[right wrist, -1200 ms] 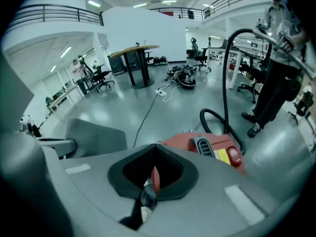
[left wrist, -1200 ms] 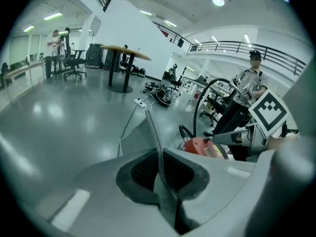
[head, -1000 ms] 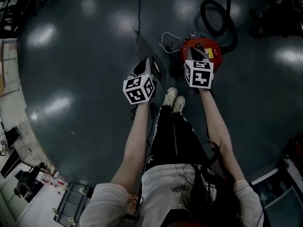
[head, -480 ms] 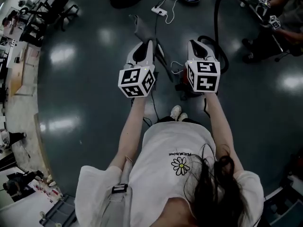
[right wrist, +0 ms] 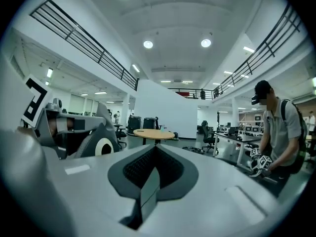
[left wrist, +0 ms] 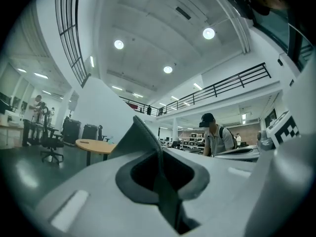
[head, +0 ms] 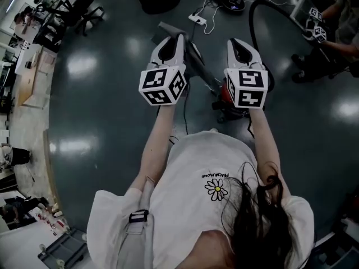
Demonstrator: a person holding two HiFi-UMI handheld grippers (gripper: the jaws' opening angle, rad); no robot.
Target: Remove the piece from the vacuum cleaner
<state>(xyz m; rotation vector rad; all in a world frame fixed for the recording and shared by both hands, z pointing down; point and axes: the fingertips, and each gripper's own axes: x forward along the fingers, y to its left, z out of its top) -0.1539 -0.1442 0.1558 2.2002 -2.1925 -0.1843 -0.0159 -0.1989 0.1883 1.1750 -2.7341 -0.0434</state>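
The left claw (left wrist: 159, 177) is clamped narrow on a grey piece (left wrist: 140, 137). The piece stands up out of the jaws as a flat wedge and hides part of the hall behind it. The right claw (right wrist: 148, 186) has its jaws pressed together with nothing between them.

A second ago both claws were down low by the person's feet, right at the red vacuum cleaner (head: 223, 102). Now the person stands upright and both claws are lifted, pointing out level across the hall. The grey piece has come up with the left claw, so the pull looks made, or very nearly. In the head view a dark bar runs from under the left claw back toward the vacuum cleaner. Whether it is part of the piece, or joined to the machine, cannot be told.

The vacuum cleaner sits on the floor (head: 101, 111) just ahead of the person, half hidden under the right claw. Its black hose (head: 253, 15) loops away beyond it.

To the left the floor is open for some way before the chairs and desks at the edge. Ahead, a power strip (head: 197, 18) and its cords lie on the floor, and a round bench (right wrist: 153, 132) stands past them. On the right another person (right wrist: 281, 127) is working close to the hose, so a swing that way has the least room.
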